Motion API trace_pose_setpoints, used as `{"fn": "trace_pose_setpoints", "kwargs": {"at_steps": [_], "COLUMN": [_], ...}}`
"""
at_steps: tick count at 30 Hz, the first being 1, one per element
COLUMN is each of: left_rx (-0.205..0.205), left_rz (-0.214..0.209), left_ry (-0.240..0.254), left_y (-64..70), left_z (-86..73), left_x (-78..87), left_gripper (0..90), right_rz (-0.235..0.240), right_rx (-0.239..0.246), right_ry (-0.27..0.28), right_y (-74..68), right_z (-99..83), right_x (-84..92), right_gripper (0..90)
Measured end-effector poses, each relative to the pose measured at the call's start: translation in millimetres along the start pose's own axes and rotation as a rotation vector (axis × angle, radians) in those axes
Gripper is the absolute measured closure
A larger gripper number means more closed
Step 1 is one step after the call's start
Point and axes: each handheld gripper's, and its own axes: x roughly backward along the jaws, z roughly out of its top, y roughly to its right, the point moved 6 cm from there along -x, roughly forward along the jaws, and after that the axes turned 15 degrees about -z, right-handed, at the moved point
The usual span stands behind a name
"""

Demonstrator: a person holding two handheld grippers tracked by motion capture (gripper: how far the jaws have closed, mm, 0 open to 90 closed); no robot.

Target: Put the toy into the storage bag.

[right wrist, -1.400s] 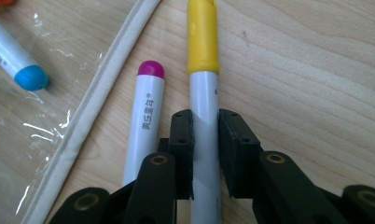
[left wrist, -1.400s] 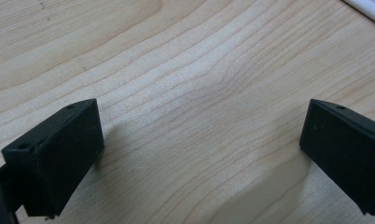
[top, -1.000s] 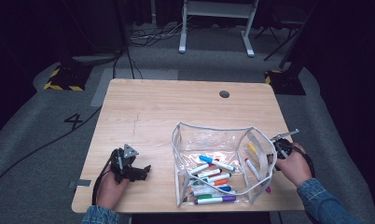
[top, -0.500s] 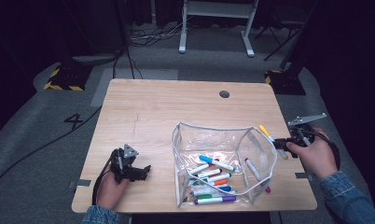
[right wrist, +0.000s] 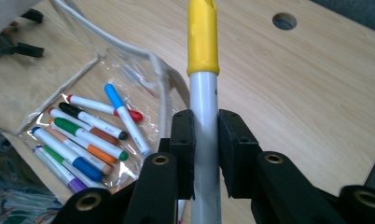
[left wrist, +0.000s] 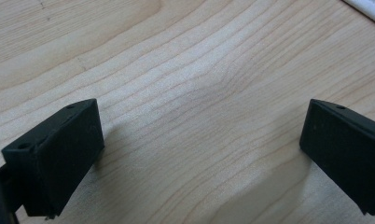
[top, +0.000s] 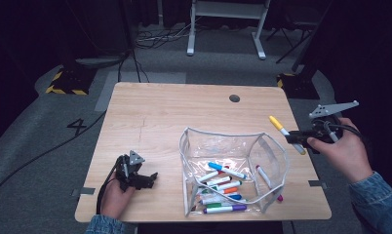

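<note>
My right gripper (top: 292, 138) is shut on a white marker with a yellow cap (top: 283, 131), held in the air off the table's right side, beside the clear plastic pouch (top: 229, 168). In the right gripper view the yellow-capped marker (right wrist: 203, 74) stands upright between the two pads of my right gripper (right wrist: 205, 154). Several coloured markers (top: 222, 187) lie inside the pouch, and the markers (right wrist: 85, 135) show again in the right gripper view. My left gripper (top: 144, 178) rests low on the table at the front left, open with bare wood between its jaws (left wrist: 199, 154).
The wooden table (top: 174, 117) has a round cable hole (top: 234, 98) at its back right. A desk frame (top: 223, 29) and cables (top: 155, 36) sit on the grey floor beyond. Tape tabs mark the table's front edges.
My right gripper has lifted the yellow-capped marker up out of the pouch and carried it right, past the table's edge. The left gripper has stayed put.
</note>
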Motion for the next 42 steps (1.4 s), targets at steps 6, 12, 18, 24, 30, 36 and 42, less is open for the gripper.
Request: {"fn": "trace_pose_setpoints", "kwargs": {"at_steps": [6,12,18,24,30,36,42], "left_rx": [0.0,0.0,0.0,0.0,0.0,0.0,-0.002], "left_rz": [0.0,0.0,0.0,0.0,0.0,0.0,0.0], "left_ry": [0.0,0.0,0.0,0.0,0.0,0.0,0.001], "left_y": [0.0,0.0,0.0,0.0,0.0,0.0,-0.1], "left_z": [0.0,0.0,0.0,0.0,0.0,0.0,0.1], "left_x": [0.0,0.0,0.0,0.0,0.0,0.0,-0.1], "left_gripper": [0.0,0.0,0.0,0.0,0.0,0.0,0.0], "right_rz": [0.045,0.094,0.152,0.199,0.249,0.292,0.331], "right_rx": [0.09,0.181,0.25,0.307,0.373,0.427,0.488], "right_ry": [0.041,0.076,0.08,0.061,0.016,-0.026,-0.081], "right_y": [-20.0,-50.8,-76.5,-98.5,-123.0,-144.3,-164.5], "right_z": [19.1,33.8,40.8,44.0,42.4,39.0,33.3], "right_x": [16.4,30.1,34.0,30.9,17.6,2.5,-13.1], "right_gripper": [76.8,76.8,76.8,76.8,76.8,76.8,76.8]}}
